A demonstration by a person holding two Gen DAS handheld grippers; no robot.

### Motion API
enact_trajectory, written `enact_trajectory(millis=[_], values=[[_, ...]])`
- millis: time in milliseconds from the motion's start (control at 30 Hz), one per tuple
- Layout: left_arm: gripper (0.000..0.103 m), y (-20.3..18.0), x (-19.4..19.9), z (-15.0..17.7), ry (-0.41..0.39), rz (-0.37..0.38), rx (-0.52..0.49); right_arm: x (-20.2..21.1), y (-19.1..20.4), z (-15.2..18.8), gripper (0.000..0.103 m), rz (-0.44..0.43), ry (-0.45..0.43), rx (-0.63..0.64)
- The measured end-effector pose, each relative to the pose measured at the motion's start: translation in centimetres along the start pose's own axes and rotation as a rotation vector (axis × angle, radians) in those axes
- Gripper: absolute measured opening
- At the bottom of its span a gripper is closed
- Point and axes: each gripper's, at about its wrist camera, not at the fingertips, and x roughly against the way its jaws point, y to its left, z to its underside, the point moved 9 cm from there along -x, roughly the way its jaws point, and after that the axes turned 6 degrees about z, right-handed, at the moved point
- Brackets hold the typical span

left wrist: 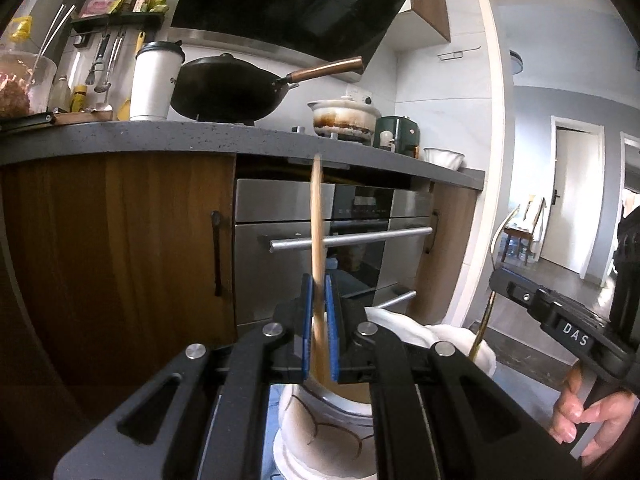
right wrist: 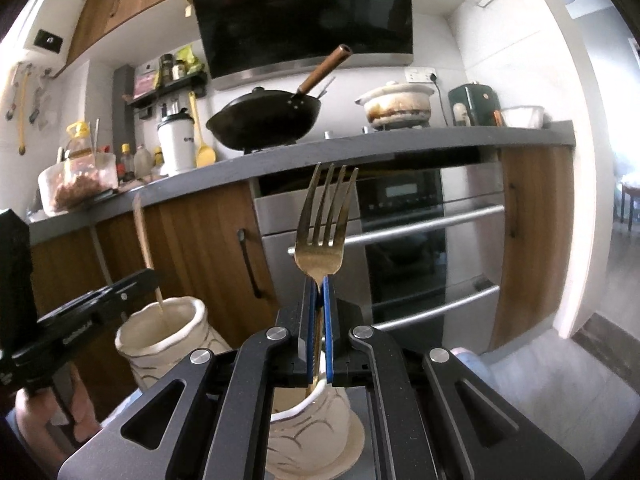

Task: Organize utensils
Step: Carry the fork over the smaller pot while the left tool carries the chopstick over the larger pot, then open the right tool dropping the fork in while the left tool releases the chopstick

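Fork point(right wrist: 322, 236) upright in right gripper point(right wrist: 319, 304), above jar rim point(right wrist: 298, 411), countertop edge point(right wrist: 360, 148) beyond

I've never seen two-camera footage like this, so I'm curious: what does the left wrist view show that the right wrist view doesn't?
Only the left wrist view: the left gripper shut on a wooden utensil, and a doorway to another room.
Only the right wrist view: the right gripper shut on a gold fork, tines up.
Both: the wok and the oven.

A gold fork point(right wrist: 323, 224) and a wooden utensil point(left wrist: 318, 248) stand upright above 2 cream ceramic holders point(right wrist: 168, 332).
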Motion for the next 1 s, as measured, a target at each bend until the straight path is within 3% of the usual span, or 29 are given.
enact_trajectory(millis=[67, 133, 200, 267, 367, 467, 600, 700, 900, 1000], values=[[0.009, 0.2, 0.1, -0.1, -0.002, -0.008, 0.003, -0.1, 0.0, 0.1, 0.005, 0.006, 0.003, 0.0], [0.026, 0.5, 0.3, -0.2, -0.007, -0.01, 0.012, -0.1, 0.0, 0.2, 0.005, 0.011, 0.003, 0.002], [0.036, 0.6, 0.7, -0.2, -0.018, -0.022, 0.011, -0.2, -0.1, 0.3, 0.005, 0.012, 0.008, 0.0], [0.038, 0.6, 0.9, -0.4, -0.02, -0.022, 0.01, -0.3, -0.1, 0.3, 0.005, 0.014, 0.013, 0.0], [0.051, 0.8, 1.2, -0.4, -0.026, -0.036, 0.005, -0.5, -0.3, 0.5, 0.006, 0.024, 0.024, -0.002], [0.054, 0.9, 1.3, -0.3, -0.021, -0.039, 0.008, -0.8, -0.4, 0.6, 0.01, 0.02, 0.041, -0.012], [0.068, 1.2, 1.6, -0.4, -0.03, -0.047, 0.019, -0.6, 0.0, 0.6, 0.031, 0.005, 0.041, -0.008], [0.073, 1.4, 2.0, -0.4, -0.038, -0.048, 0.022, -0.3, 0.1, 0.5, 0.041, -0.003, 0.041, -0.007], [0.098, 1.6, 3.6, -0.4, -0.06, -0.062, 0.025, 1.6, 0.2, 0.0, 0.078, -0.008, 0.017, -0.005], [0.098, 1.4, 4.6, -0.3, -0.063, -0.06, 0.023, 3.1, 0.3, 0.1, 0.09, -0.009, 0.006, 0.006]])
